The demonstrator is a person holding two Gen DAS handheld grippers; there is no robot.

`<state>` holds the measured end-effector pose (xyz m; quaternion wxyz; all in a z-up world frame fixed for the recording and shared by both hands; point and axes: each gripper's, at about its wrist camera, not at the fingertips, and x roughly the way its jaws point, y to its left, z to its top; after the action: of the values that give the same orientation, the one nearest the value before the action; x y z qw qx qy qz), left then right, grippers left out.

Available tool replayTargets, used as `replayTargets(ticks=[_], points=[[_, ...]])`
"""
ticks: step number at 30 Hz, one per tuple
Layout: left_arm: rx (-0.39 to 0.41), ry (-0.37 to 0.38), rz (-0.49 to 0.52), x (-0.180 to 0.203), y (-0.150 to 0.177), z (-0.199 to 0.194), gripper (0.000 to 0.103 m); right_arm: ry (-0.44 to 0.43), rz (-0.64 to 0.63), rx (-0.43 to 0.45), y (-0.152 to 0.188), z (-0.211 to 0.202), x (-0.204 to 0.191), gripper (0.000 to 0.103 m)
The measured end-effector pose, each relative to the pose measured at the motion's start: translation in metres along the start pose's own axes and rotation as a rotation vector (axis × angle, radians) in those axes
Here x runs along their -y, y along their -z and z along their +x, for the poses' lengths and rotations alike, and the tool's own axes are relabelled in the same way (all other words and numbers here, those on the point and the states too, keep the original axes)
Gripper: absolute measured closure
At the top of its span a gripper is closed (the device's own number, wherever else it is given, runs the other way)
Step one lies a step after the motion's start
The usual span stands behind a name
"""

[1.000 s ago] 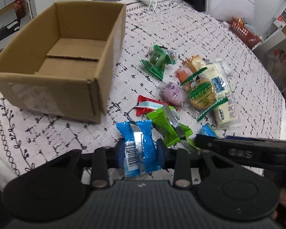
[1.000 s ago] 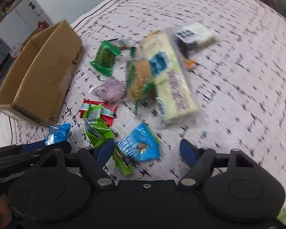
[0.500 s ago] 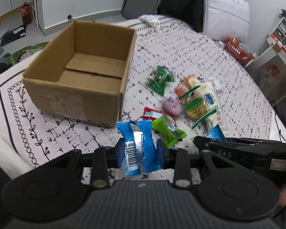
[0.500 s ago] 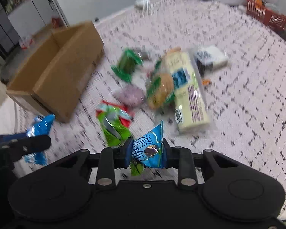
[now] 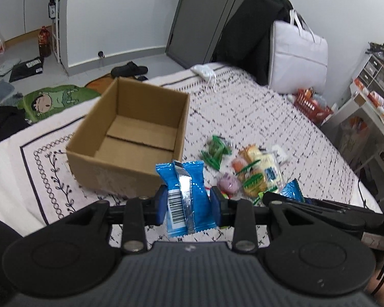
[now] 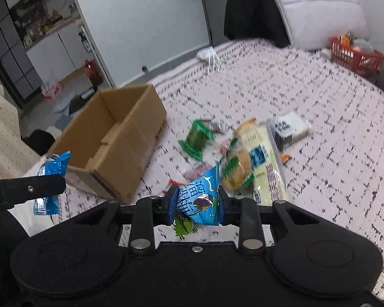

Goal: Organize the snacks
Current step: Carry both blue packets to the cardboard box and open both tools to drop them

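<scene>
My left gripper [image 5: 187, 204] is shut on a blue snack packet [image 5: 185, 194] with a barcode and holds it above the bed, just in front of the open cardboard box [image 5: 130, 138]. My right gripper [image 6: 195, 204] is shut on a blue candy packet [image 6: 201, 199], lifted above the snack pile. The box [image 6: 115, 143] shows nothing inside. On the bedspread lie a green packet [image 5: 215, 151], a purple sweet [image 5: 229, 183], a long cracker pack [image 6: 263, 161] and a white packet [image 6: 290, 126]. The left gripper and its packet [image 6: 50, 179] show at left in the right wrist view.
The patterned bedspread [image 5: 256, 117] slopes off to the right. A red basket [image 6: 355, 56] and a white bag [image 5: 298, 56] sit at the far edge. A white pouch [image 6: 207, 53] lies beyond the box. Floor clutter lies left of the bed.
My right gripper shut on the blue candy packet and lifted it off the bed. My left gripper rose and drew back with its blue packet, so more of the room shows.
</scene>
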<state>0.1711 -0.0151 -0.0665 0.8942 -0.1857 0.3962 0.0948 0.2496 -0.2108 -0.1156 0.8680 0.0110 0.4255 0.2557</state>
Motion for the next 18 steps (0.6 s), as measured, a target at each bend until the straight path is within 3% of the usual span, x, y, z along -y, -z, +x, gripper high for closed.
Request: replayTargets(ticks=[18], points=[[0.072, 0.022, 0.018, -0.019, -0.027, -0.016, 0.069, -0.015, 0.048, 0.214, -0.016, -0.011, -0.033, 0.074]])
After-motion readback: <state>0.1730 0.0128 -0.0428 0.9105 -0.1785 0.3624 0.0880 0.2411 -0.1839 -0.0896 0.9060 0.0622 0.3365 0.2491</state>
